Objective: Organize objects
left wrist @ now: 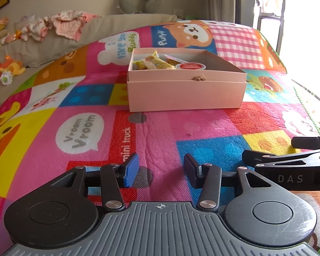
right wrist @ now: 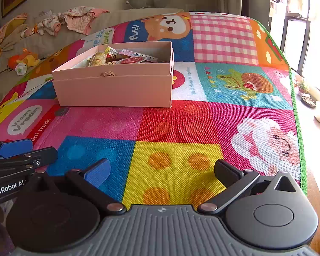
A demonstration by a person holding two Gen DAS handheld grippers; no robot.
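Snacks [left wrist: 160,64] in box [left wrist: 185,93] on mat [left wrist: 181,128]

Mat [left wrist: 53,115]: "Vroom Vroom", "mini truck", "Puppy". Tools: "DAS", "GenRobot.AI".

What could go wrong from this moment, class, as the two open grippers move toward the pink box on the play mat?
1. The left gripper and right gripper sit close side by side, so they might collide on the way in.
2. The pink box looks like a tray resting in its lid; a push on the wall could shift or tip it.
3. The snack packets and red-lidded cup are crowded, so a grasp may snag a neighbour.
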